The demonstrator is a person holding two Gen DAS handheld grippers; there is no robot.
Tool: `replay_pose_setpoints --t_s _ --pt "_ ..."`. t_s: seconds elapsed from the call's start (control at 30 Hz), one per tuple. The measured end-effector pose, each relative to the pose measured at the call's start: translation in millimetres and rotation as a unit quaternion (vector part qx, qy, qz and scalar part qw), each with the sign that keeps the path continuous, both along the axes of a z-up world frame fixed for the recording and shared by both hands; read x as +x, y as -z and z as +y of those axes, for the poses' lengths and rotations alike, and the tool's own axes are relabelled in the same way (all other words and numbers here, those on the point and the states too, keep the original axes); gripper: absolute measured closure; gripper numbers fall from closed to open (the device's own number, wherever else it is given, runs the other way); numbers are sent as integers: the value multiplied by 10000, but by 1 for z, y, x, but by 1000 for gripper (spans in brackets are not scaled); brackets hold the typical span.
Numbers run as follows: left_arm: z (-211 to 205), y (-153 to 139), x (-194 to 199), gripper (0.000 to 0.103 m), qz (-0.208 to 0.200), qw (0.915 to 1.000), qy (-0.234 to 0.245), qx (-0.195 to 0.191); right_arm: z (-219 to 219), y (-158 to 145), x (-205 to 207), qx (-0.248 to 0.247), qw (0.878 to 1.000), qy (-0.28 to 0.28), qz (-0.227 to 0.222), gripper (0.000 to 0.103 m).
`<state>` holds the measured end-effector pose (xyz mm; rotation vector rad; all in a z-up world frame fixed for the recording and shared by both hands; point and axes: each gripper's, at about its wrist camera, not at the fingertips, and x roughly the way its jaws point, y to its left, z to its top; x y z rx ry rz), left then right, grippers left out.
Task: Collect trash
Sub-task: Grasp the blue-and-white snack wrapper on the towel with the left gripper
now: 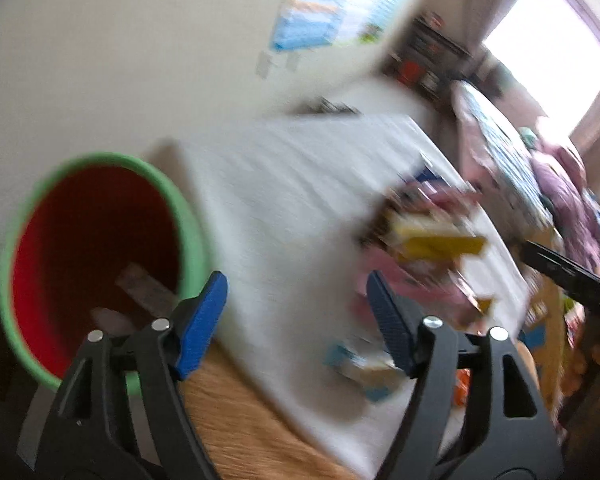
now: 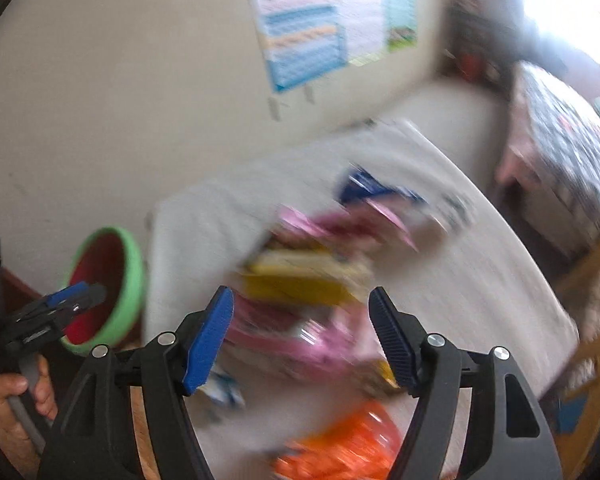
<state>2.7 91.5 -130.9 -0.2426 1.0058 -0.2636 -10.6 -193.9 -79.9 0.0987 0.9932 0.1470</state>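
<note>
Two grippers are in view, and both pictures are blurred. The left gripper point(image 1: 296, 292) has its blue pads spread wide with nothing between them; it hangs near the rim of a bin point(image 1: 100, 264) that stands at the left, beside the white table point(image 1: 284, 184). The bin is red inside with a light green rim, and some flat grey pieces lie at its bottom, too blurred to name. The right gripper point(image 2: 302, 308) is also wide apart and holds nothing. It hangs over the pile of trash point(image 2: 312, 268) in the middle of the table: pink, yellow and dark blue wrappers lying together, with an orange wrapper point(image 2: 348, 444) nearer to the camera and a small blue and white piece point(image 2: 224, 392) at the near left. In the right wrist view the left gripper point(image 2: 76, 294) appears at the left edge, its fingers pointing into the mouth of the bin point(image 2: 130, 280), and a hand point(image 2: 16, 396) holds its handle. On the far wall hangs a blue and white poster point(image 2: 312, 28), and a bright window point(image 1: 548, 56) is at the far right.
</note>
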Motion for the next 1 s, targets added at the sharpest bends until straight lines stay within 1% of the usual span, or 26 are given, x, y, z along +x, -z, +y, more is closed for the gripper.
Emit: replay_pose_setpoints --t_s 0.07,0.13,0.17,0.2,0.27,0.33,0.43,0.47,0.53,0.6,0.67,0.7,0.73,0.8,0.9,1.0 --pt "-24 14 -3 29 264 9989 392 -47 -18 13 -6 121 9994 266 170 35" --pt "-45 27 -7 29 517 9954 803 73 -30 19 -11 195 9986 420 260 35" --pt "-58 33 -10 27 642 9919 1087 165 -34 20 -14 202 9984 442 277 35" --pt "-65 36 -12 24 706 9895 1238 237 -36 20 -15 201 9984 443 284 35" --pt "-75 39 -14 21 760 9853 1472 410 -41 21 -15 220 9984 440 279 34" --pt "-78 41 -14 11 815 9838 1524 468 -42 22 -15 278 9982 449 280 30" --pt "-85 52 -11 10 1026 9830 1482 348 -37 26 -16 357 9980 385 354 30" --pt "-89 62 -9 10 1160 9813 1467 459 -35 26 -16 372 9979 363 382 30" --pt "-94 69 -8 10 1219 9796 1442 692 -30 28 -17 392 9980 272 419 30" --pt "-96 75 -7 10 1236 9789 1453 729 -25 28 -19 325 9985 183 411 30" --pt "-99 80 -7 17 1289 9774 1491 766 -21 29 -19 251 9987 114 426 30" --pt "-100 82 -6 23 1333 9763 1515 779 -19 30 -18 248 9987 96 437 30" --pt "-100 84 -5 26 1364 9758 1531 759 -18 31 -17 252 9986 66 453 30" --pt "-99 84 -7 33 1394 9761 1553 605 -14 31 -15 212 9987 5 459 30" --pt "-94 79 -8 38 1302 9791 1476 517 -8 33 -4 157 9984 -194 500 29" --pt "-86 68 -7 38 1128 9838 1322 452 -6 41 18 210 9972 -342 639 26"
